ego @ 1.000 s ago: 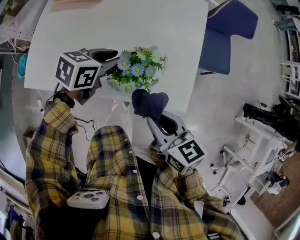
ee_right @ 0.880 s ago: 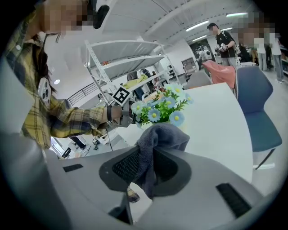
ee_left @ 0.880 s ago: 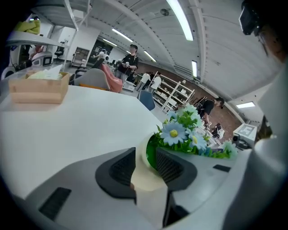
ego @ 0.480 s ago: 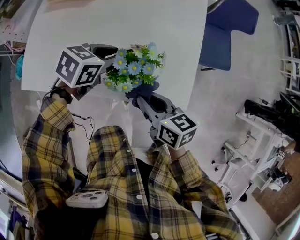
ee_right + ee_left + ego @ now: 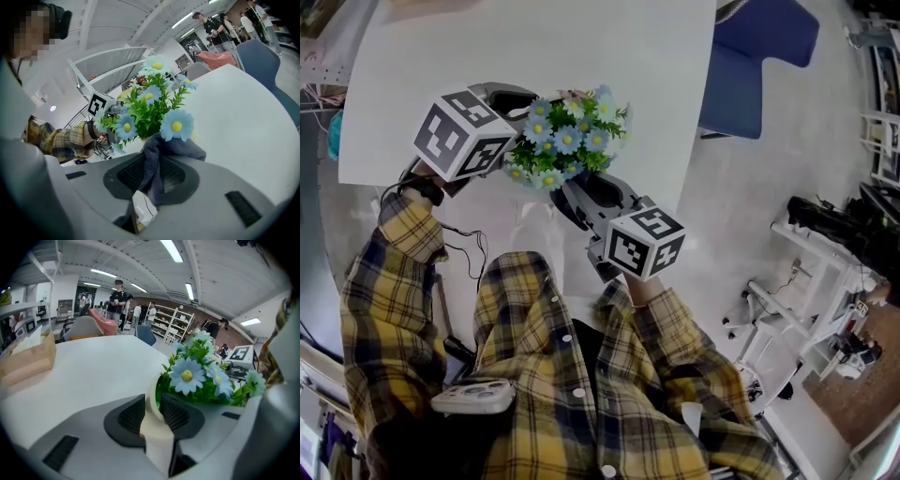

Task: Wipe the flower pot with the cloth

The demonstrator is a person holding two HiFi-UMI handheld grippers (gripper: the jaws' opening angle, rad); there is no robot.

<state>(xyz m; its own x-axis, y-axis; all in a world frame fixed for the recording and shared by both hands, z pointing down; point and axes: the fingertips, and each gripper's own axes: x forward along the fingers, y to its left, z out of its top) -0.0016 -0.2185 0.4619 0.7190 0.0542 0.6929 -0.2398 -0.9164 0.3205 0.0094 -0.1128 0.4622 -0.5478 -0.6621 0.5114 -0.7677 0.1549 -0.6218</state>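
A cream flower pot [image 5: 157,446] with blue daisies [image 5: 567,141] stands near the front edge of the white table [image 5: 534,47]. My left gripper [image 5: 152,401] is shut on the pot's rim, one pad inside and one outside. In the head view the left gripper [image 5: 523,141] comes in from the left, and the blooms hide the pot. My right gripper [image 5: 152,161] is shut on a dark blue-grey cloth [image 5: 178,145]. The bunched cloth touches the pot just below the daisies [image 5: 150,112]. Seen from the head, the right gripper [image 5: 572,192] reaches up from the front.
A blue chair [image 5: 750,66] stands right of the table. A white metal rack [image 5: 806,300] is on the floor at the far right. A tan box [image 5: 28,362] sits on the table's far left side. People stand in the background of the room.
My right gripper has carried the cloth from below the table edge up under the flowers, rolling as it went. The left gripper has rolled a little while staying on the pot.
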